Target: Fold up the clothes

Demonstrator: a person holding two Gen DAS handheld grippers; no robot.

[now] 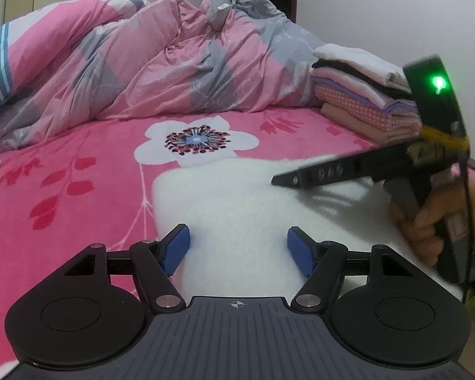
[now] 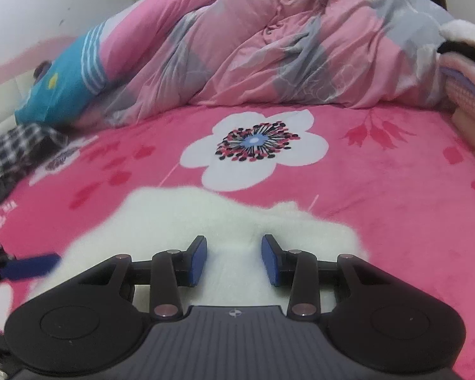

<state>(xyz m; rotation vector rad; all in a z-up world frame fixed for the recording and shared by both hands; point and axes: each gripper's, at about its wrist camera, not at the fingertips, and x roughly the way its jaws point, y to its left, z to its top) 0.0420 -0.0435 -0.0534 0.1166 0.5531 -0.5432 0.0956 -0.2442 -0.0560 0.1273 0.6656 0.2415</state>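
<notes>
A white fluffy garment (image 1: pixel 237 202) lies folded flat on the pink flowered bed sheet (image 1: pixel 79 174). My left gripper (image 1: pixel 238 250) hovers over its near left part, blue pads wide apart and pressing on nothing. In the left wrist view, my right gripper (image 1: pixel 285 180) comes in from the right in a person's hand (image 1: pixel 427 221), a little above the garment, throwing a shadow on it. In its own view, the right gripper (image 2: pixel 234 259) stands partly open over the white garment (image 2: pixel 205 218), with fleece below the pads but not pinched. One blue finger (image 2: pixel 31 266) of the left gripper shows at lower left.
A stack of folded clothes (image 1: pixel 364 95) sits at the right of the bed, also at the right edge (image 2: pixel 468 72). A crumpled pink and grey quilt (image 1: pixel 142 63) fills the back. A blue striped item (image 2: pixel 66 79) and a plaid garment (image 2: pixel 22 148) lie far left.
</notes>
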